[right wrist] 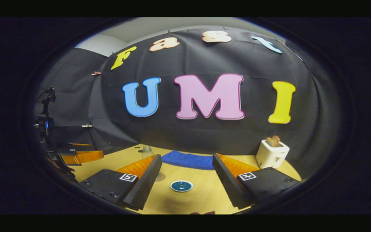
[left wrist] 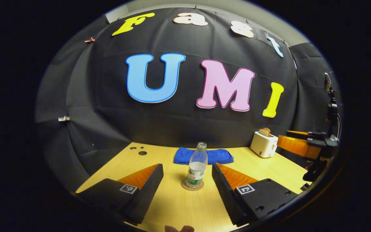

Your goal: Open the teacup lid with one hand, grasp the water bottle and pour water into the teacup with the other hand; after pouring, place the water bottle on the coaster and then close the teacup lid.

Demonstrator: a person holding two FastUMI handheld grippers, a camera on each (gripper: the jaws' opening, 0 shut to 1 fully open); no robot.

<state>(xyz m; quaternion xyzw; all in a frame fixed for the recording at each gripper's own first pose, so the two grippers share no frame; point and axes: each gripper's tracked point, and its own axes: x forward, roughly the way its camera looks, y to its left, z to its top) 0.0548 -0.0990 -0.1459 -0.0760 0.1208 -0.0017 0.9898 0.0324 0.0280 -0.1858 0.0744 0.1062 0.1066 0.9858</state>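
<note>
Left gripper (left wrist: 187, 180) spread wide, nothing held; water bottle (left wrist: 197, 166) stands upright dead ahead between its fingers, just beyond the tips, sitting on the coaster (left wrist: 192, 186). Bottle has no cap and is part full, so a skewed or hard close could tip it and spill.

Right gripper (right wrist: 187, 180) also wide, empty; teacup lid (right wrist: 181, 186) lies ahead and low between its fingers, apart from them. Seen from above, cup body hidden. Lid knob looks small, an off-centre pinch may slip.

Blue cloth (left wrist: 204, 156) and toaster (left wrist: 263, 144) farther back, well clear.
</note>
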